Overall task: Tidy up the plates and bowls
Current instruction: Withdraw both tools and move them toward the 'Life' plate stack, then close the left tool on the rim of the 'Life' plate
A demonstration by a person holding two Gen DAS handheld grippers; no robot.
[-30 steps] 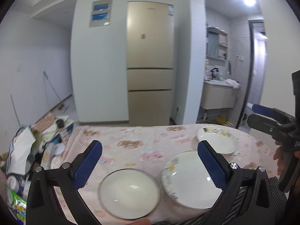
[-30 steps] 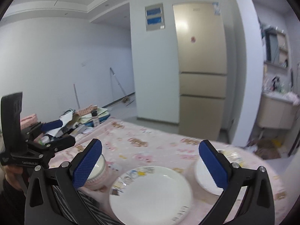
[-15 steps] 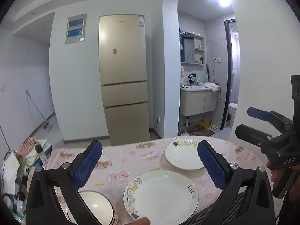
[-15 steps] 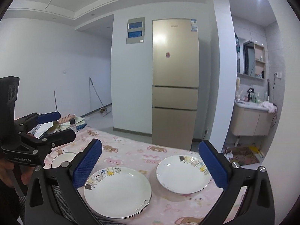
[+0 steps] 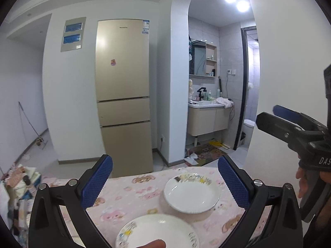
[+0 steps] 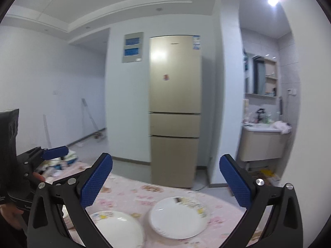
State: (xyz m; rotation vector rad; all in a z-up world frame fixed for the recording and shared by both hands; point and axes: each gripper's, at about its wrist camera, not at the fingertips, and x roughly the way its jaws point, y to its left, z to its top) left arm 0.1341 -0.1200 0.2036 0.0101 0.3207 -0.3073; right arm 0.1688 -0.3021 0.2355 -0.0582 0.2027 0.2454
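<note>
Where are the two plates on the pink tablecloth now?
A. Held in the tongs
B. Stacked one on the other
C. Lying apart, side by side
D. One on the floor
C: the near plate and the far plate lie apart on the tablecloth.

My left wrist camera looks forward from above the near edge of the table, level, toward the fridge and the washroom. My right wrist camera sits beside it, facing the same way, slightly blurred. Both share the far plate, the near plate and the fridge.
</note>
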